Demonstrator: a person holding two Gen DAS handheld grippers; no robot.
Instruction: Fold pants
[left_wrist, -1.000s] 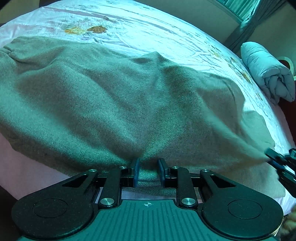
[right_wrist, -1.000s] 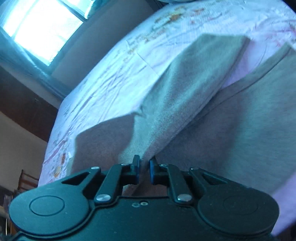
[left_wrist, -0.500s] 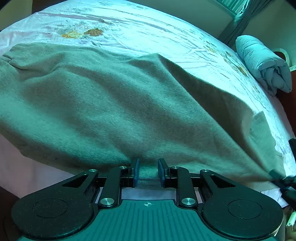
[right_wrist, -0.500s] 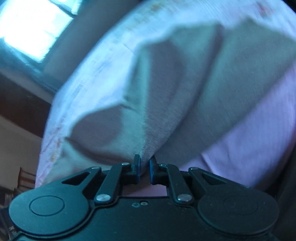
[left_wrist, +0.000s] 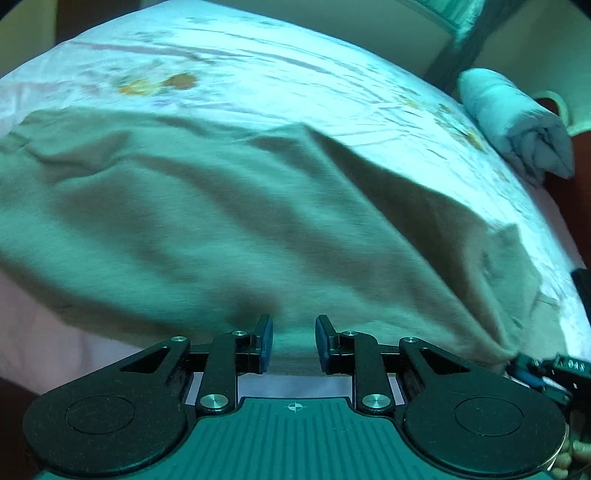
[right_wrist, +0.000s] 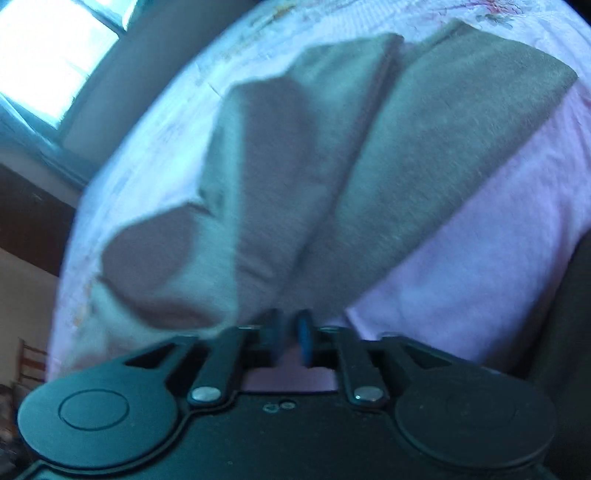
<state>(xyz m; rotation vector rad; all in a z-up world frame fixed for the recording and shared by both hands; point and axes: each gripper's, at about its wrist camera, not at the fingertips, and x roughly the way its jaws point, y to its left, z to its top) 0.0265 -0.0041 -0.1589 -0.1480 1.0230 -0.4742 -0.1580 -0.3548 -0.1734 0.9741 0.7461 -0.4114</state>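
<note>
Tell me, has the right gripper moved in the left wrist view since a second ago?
Yes. The right gripper has sunk toward the lower right corner, farther below the rolled blanket, dragging the pants edge down.

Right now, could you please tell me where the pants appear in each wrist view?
Left wrist: the pants fill the middle, from the left edge to the lower right.
Right wrist: the pants run from top right down to the tongs.
Shared landmark: the flowered bedsheet beneath them.
</note>
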